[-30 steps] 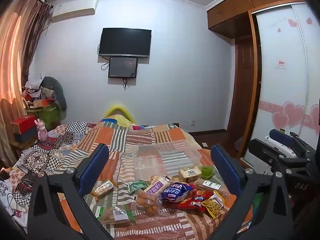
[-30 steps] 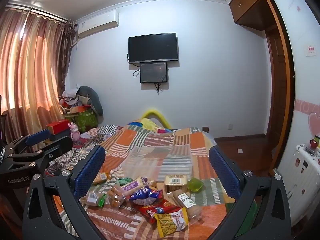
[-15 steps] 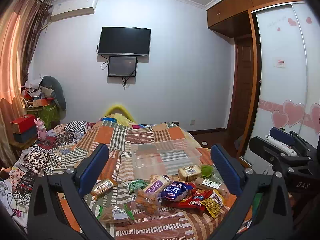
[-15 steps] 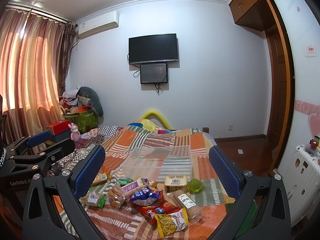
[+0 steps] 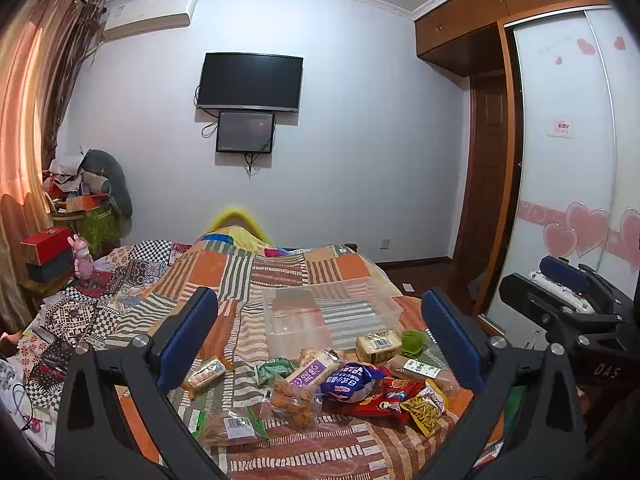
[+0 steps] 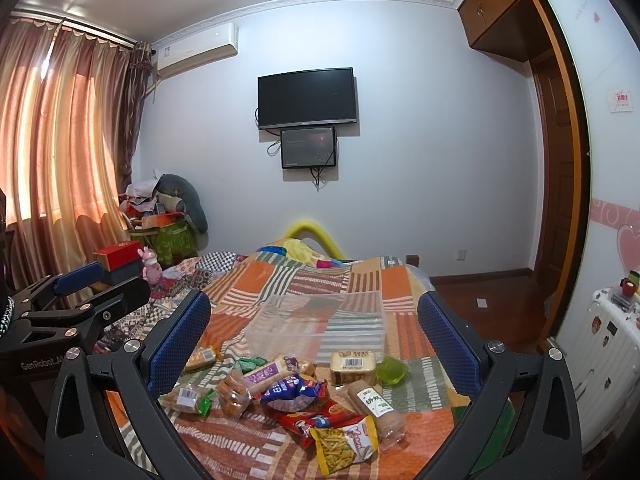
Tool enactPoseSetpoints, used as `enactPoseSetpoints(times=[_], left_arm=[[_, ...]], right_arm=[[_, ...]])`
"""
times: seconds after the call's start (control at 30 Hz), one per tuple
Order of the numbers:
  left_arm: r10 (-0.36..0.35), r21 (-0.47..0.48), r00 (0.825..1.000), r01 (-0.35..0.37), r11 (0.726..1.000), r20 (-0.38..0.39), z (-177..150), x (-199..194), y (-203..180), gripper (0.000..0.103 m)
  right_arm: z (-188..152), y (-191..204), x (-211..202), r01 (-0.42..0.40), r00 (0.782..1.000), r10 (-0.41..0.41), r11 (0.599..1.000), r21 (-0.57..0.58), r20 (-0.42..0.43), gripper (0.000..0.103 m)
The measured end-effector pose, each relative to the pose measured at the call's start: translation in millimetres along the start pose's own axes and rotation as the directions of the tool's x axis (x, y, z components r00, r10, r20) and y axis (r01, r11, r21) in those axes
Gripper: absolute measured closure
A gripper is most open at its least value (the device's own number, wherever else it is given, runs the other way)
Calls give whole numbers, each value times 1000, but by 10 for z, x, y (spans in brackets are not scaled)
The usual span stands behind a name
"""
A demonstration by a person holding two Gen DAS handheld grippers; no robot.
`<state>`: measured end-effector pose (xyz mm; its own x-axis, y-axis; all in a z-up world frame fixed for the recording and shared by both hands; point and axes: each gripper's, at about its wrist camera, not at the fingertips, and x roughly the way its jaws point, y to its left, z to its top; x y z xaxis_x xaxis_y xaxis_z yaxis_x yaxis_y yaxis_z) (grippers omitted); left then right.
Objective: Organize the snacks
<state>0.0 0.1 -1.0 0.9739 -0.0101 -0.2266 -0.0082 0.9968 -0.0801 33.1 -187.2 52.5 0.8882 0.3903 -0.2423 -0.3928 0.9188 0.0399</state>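
Observation:
Several snack packets lie in a heap on the patchwork bedspread: a blue bag [image 5: 350,382], a purple-labelled pack [image 5: 314,372], a yellow fries bag [image 6: 346,446], a red bag [image 6: 316,418], a boxed cake [image 6: 353,366] and a green jelly cup [image 6: 392,371]. A clear plastic bin [image 5: 328,320] stands just behind them; it also shows in the right wrist view [image 6: 316,326]. My left gripper [image 5: 318,336] is open and empty above the heap. My right gripper [image 6: 314,336] is open and empty, beside the left one.
The bed [image 6: 248,448] fills the middle. A cluttered side table [image 5: 48,248] and curtains are at the left. A wardrobe with heart stickers [image 5: 580,200] and a white suitcase [image 6: 604,344] stand at the right. A TV [image 5: 250,82] hangs on the far wall.
Both grippers have drifted slightly; the view has shifted a little. Nothing was taken hold of and the snacks have not moved.

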Motion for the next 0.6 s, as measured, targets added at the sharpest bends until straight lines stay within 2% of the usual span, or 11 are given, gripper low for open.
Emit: enactPoseSetpoints(times=[0.6], left_arm=[[1,4,1000,-1,1000,5,-3,7,-25,0]], right_arm=[[21,6,-22,-4,1000,4,1000,2,3,0]])
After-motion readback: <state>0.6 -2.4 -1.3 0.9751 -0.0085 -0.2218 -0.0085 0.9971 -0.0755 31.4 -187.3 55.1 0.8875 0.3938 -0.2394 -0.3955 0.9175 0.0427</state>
